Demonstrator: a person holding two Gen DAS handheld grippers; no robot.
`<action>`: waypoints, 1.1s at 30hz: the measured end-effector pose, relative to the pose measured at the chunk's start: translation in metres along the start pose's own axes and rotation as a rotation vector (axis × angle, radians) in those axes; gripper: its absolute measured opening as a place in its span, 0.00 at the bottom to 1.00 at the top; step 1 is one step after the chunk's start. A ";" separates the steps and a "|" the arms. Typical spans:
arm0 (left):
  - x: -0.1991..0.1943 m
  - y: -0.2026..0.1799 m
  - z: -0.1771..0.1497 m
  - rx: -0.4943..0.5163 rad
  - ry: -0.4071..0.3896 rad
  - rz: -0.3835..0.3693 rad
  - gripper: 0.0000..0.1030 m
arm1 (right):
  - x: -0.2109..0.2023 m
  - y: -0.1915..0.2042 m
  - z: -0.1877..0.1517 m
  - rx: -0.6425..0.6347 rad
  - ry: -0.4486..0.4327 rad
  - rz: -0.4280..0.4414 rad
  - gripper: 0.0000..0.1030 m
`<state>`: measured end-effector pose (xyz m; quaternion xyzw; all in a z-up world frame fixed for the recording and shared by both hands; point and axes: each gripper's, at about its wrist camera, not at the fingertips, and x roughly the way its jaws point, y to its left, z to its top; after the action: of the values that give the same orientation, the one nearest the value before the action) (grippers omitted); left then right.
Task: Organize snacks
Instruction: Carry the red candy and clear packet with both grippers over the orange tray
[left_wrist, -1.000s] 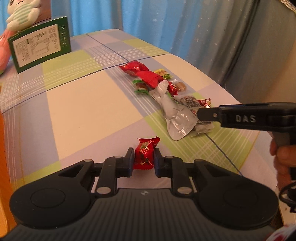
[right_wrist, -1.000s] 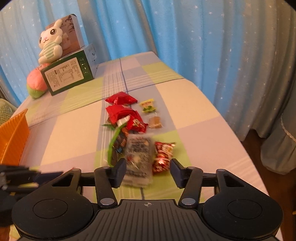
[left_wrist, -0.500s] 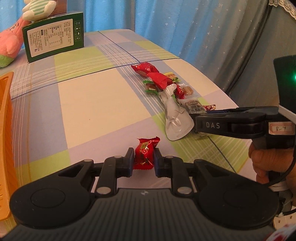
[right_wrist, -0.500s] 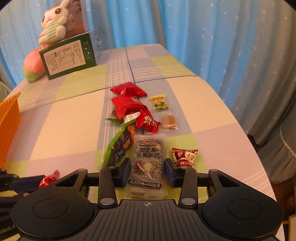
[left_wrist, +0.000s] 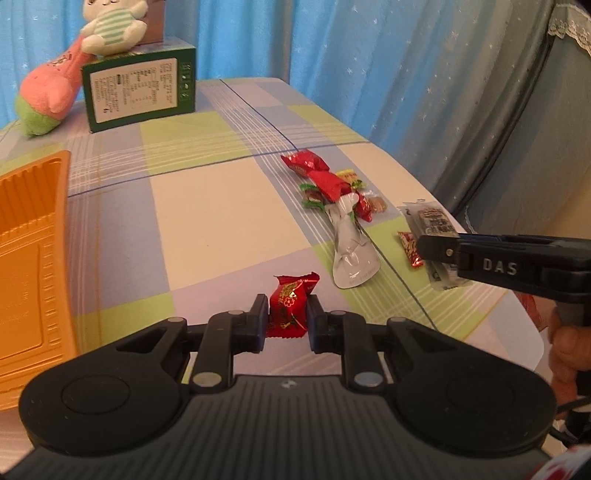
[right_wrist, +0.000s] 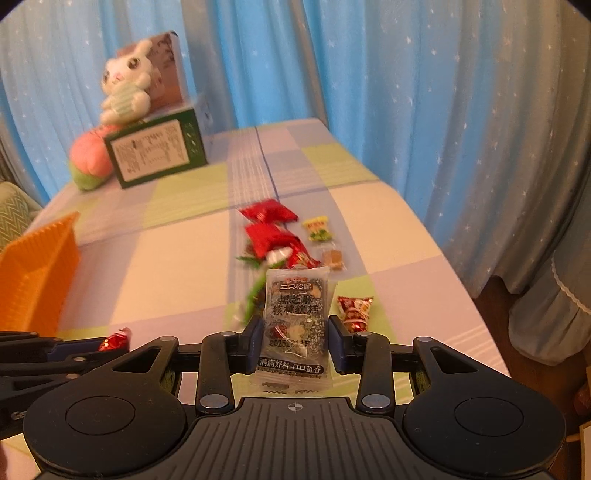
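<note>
**Both grippers held a snack above the checked bench**

I saw the left gripper (left_wrist: 284, 319) with its jaws clenched on a small red candy (left_wrist: 290, 308), which stood upright between the two pads, lifted over the near part of the bench (left_wrist: 207, 214). In the right wrist view the same candy showed as a small red tip at the lower left, next to the dark body of the left gripper.

The right gripper (right_wrist: 293, 341) had its jaws closed on a dark sesame cake packet (right_wrist: 294, 321). The packet was held by its two long sides, and its clear lower seal reached back toward the camera. From the left wrist view, I saw this packet raised above the right edge of the bench, with the person's hand (left_wrist: 567, 347) behind the handle.

The other snacks lay in a loose row down the middle of the bench toward its right edge: two red packets (right_wrist: 267, 225), a yellow and green candy (right_wrist: 317, 229), a brown candy in clear wrap (right_wrist: 333, 258), a silver pouch (left_wrist: 349, 243) and one red and gold candy (right_wrist: 354, 308) just beside the right jaw.

An orange basket (left_wrist: 33, 258) stood at the left edge of the bench. At the far left corner there was a green box (left_wrist: 138, 92) with a plush rabbit (right_wrist: 123, 94) on top and a pink plush toy (left_wrist: 48, 99) touching it.
</note>
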<state>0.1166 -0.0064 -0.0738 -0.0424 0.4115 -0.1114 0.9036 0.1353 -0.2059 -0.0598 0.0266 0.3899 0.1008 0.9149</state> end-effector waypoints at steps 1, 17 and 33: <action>-0.005 0.001 0.000 -0.009 -0.007 0.001 0.19 | -0.006 0.004 0.002 -0.003 -0.006 0.007 0.36; -0.110 0.064 0.005 -0.134 -0.101 0.156 0.19 | -0.061 0.107 0.025 -0.106 -0.066 0.185 0.36; -0.154 0.175 -0.026 -0.271 -0.076 0.336 0.19 | -0.025 0.222 0.015 -0.216 0.007 0.340 0.36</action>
<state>0.0282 0.2007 -0.0069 -0.0987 0.3898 0.0988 0.9102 0.0929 0.0063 -0.0036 -0.0066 0.3700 0.2950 0.8809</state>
